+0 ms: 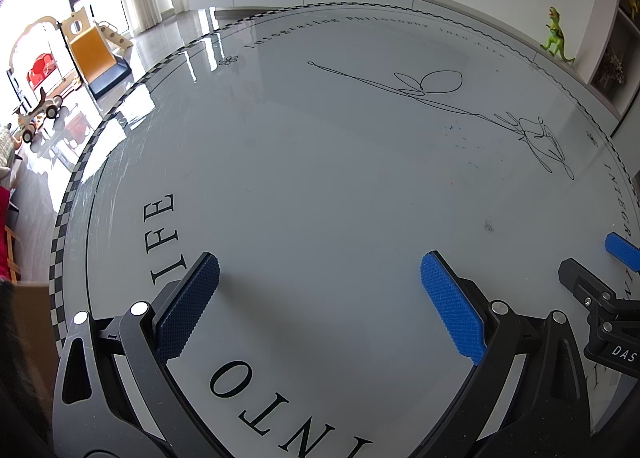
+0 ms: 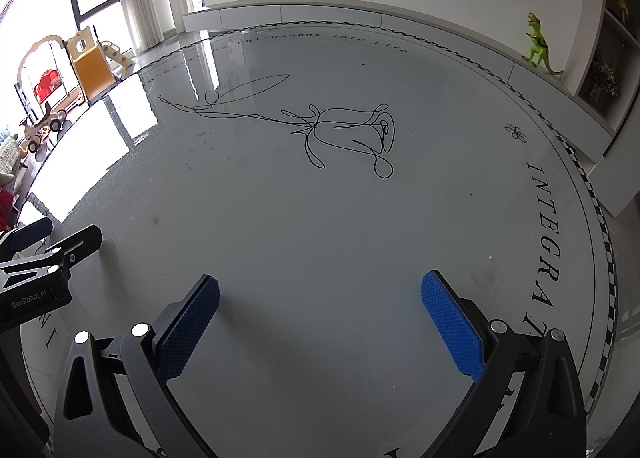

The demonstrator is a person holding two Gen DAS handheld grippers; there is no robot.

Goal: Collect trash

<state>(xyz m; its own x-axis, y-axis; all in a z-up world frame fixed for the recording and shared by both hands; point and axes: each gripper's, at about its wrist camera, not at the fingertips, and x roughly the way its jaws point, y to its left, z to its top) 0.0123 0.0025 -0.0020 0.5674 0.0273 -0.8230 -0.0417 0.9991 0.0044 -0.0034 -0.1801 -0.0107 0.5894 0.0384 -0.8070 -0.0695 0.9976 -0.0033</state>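
Both grippers are hovering side by side over the round table (image 1: 320,186); left gripper (image 1: 320,286) and right gripper (image 2: 320,306) are holding their jaws wide apart, gripping nothing.

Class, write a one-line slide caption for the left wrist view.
Open left hand-held gripper hovers over a round printed table, no trash in sight.

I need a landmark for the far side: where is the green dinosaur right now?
The dinosaur stands upper right in both views, on the white ledge past the round table, beside the shelf unit.
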